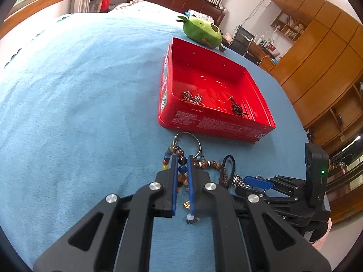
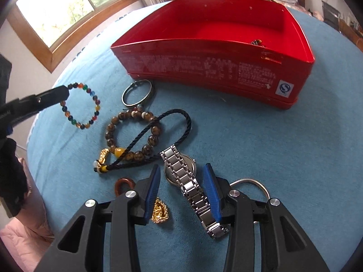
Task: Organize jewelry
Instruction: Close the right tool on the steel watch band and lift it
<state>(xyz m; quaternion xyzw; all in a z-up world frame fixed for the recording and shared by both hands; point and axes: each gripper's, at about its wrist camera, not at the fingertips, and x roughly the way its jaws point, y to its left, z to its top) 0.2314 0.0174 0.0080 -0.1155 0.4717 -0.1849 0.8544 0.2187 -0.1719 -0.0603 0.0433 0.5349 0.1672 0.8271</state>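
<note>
Your right gripper (image 2: 181,190) stands spread over the steel watch (image 2: 189,181) near the red tin (image 2: 204,68) — only its camera shows that. Your left gripper (image 1: 182,181) pinches the multicoloured bead bracelet (image 2: 80,105), lifted — glossy, mixed beads.

A: Where is my free room?
B: Bare blue bedcover (image 1: 79,102) left of the red box (image 1: 211,122); I see it wide open.
A: Obstacles?
B: The box's near wall stands just beyond the jewellery. Silver bangle (image 2: 138,93), brown bead bracelet (image 2: 130,136) and black cord (image 2: 168,133) crowd the way there; green plush (image 1: 202,31) sits behind the box.
</note>
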